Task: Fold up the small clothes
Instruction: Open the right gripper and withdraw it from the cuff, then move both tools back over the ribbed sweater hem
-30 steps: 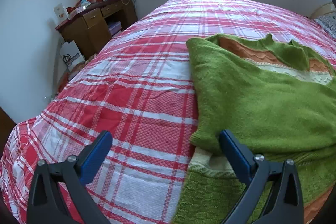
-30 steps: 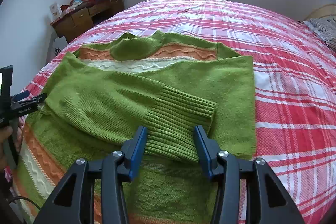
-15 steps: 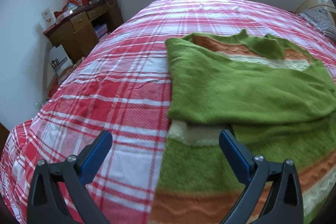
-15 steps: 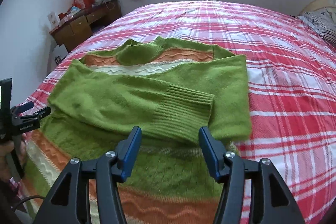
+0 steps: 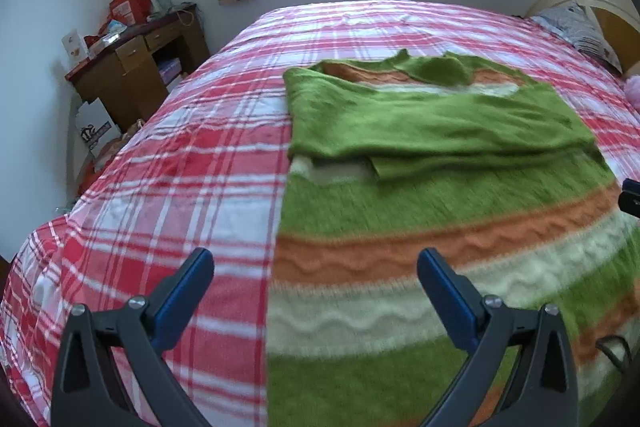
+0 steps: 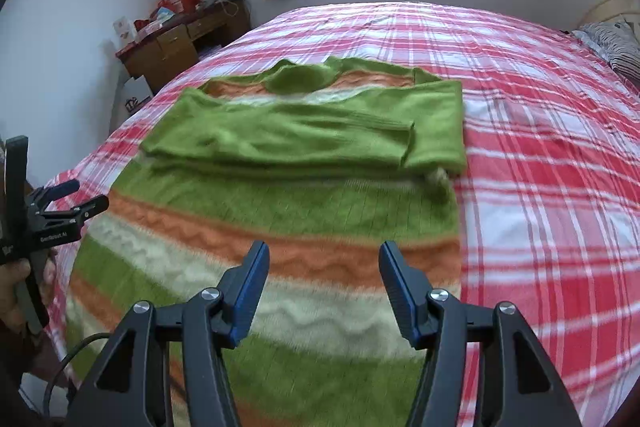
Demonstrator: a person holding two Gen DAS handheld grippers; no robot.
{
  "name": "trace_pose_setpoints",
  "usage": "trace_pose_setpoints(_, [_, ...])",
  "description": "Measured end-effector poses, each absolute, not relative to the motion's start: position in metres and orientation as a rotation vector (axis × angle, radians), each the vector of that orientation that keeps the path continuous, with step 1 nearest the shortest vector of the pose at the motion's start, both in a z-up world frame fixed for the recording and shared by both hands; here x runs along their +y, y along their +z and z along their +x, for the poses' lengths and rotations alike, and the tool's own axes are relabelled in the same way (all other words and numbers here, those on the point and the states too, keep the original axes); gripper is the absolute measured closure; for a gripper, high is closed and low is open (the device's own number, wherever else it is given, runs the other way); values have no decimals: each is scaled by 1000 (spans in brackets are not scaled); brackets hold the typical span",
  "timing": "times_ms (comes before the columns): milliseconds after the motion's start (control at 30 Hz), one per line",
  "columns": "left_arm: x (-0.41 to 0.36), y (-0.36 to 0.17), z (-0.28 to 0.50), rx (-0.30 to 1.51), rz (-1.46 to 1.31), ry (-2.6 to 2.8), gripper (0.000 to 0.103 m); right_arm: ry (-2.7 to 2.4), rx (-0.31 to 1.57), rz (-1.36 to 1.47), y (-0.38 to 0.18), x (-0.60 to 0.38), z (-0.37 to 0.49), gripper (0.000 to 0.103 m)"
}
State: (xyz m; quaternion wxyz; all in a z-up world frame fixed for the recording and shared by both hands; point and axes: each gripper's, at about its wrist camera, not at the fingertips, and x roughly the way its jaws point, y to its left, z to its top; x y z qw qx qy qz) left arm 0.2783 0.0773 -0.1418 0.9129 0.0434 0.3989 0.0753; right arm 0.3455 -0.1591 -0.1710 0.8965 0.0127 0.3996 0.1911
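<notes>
A green knit sweater (image 5: 440,131) (image 6: 304,139) with orange and cream stripes lies flat on the red plaid bed (image 5: 180,167) (image 6: 540,147). Both sleeves are folded across its chest. My left gripper (image 5: 316,267) is open above the sweater's left edge, over the striped lower body, with nothing between its fingers. My right gripper (image 6: 324,263) is open over the striped lower body near the right edge, also with nothing in it. In the right wrist view the left gripper (image 6: 60,203) shows at the far left, held by a hand.
A wooden desk (image 5: 132,67) (image 6: 180,43) with boxes and clutter stands against the left wall. A pillow (image 5: 576,31) (image 6: 616,43) and headboard are at the bed's right end. A curtained window is on the far wall. A cable hangs by the bed's near edge.
Both grippers have drawn back from the folded sleeves toward the sweater's hem, so more striped body shows. The right gripper's jaws have widened and left the sleeve cuff.
</notes>
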Motion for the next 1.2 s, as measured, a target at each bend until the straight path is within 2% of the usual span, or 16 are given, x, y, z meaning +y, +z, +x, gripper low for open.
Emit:
trace_pose_setpoints(567, [71,-157,204,862,113,90,0,442,877,-6,-189,-161,262,44])
trace_pose_setpoints(1200, [93,-178,120,910,-3,27,0,311,913,2,-204,-217,175,44])
